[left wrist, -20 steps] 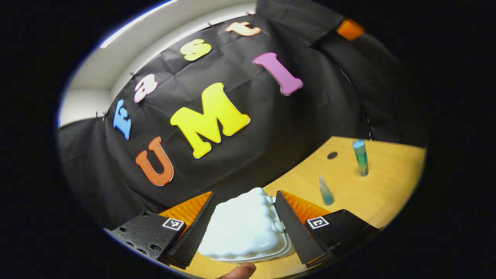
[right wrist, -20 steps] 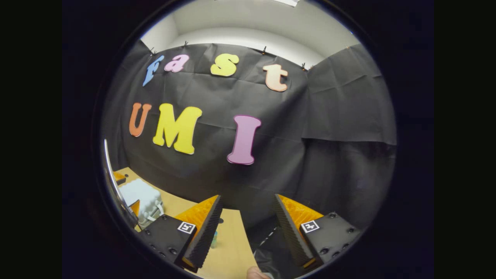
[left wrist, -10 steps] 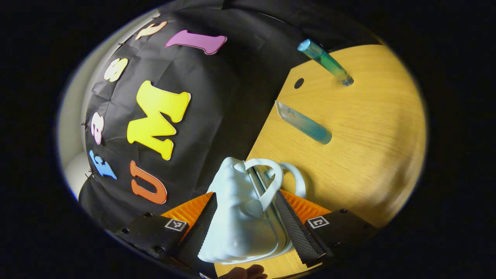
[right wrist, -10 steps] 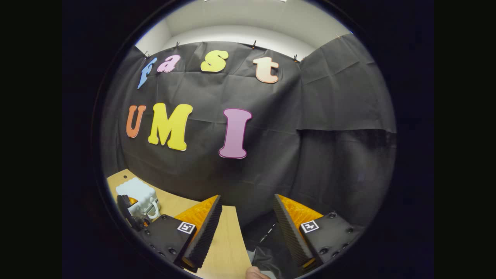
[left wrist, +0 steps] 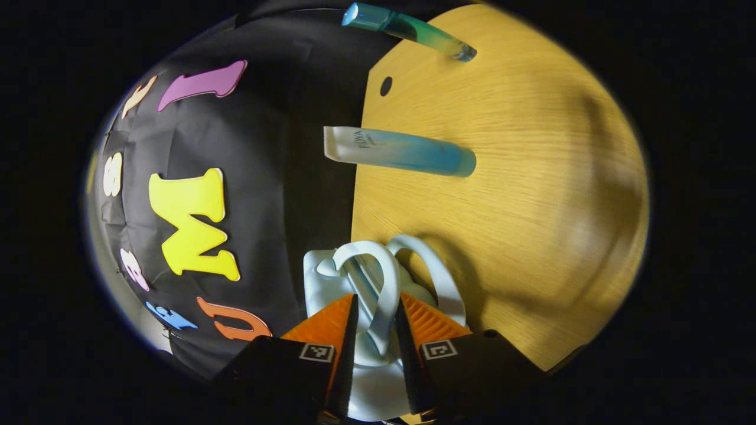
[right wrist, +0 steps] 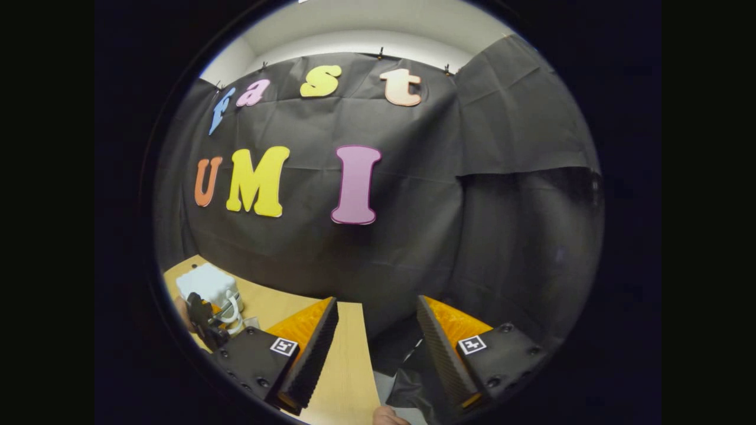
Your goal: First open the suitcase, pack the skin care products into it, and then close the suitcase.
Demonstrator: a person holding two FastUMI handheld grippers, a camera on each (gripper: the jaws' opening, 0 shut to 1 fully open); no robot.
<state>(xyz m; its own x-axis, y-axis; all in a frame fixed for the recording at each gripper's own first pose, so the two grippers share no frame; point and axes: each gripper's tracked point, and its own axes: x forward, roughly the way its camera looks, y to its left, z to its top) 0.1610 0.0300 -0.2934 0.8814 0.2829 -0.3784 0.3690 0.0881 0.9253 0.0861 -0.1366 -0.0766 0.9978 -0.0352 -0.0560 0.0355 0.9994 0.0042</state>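
Observation:
A small white suitcase [left wrist: 322, 274] sits closed at the table's back edge, its two looped handles facing me. My left gripper [left wrist: 375, 316] is shut on the nearer handle [left wrist: 384, 283], which stands pinched between both fingers. Two blue-green skin care tubes stand farther along the table: one [left wrist: 401, 152] in the middle and one [left wrist: 407, 29] beyond it. In the right gripper view the suitcase [right wrist: 207, 283] is small at the far left, with the left gripper [right wrist: 204, 319] at its handles. My right gripper [right wrist: 372, 336] is open with nothing between its fingers, over the table's corner.
The wooden table [left wrist: 531, 177] has a small round hole [left wrist: 385, 86] near its back edge. The black cloth wall [right wrist: 413, 224] runs close behind the table. A fingertip [right wrist: 387, 417] shows at the bottom of the right gripper view.
My left gripper has rolled further onto its side and gone from wide open around the suitcase body to shut on one handle. The right gripper has hardly moved.

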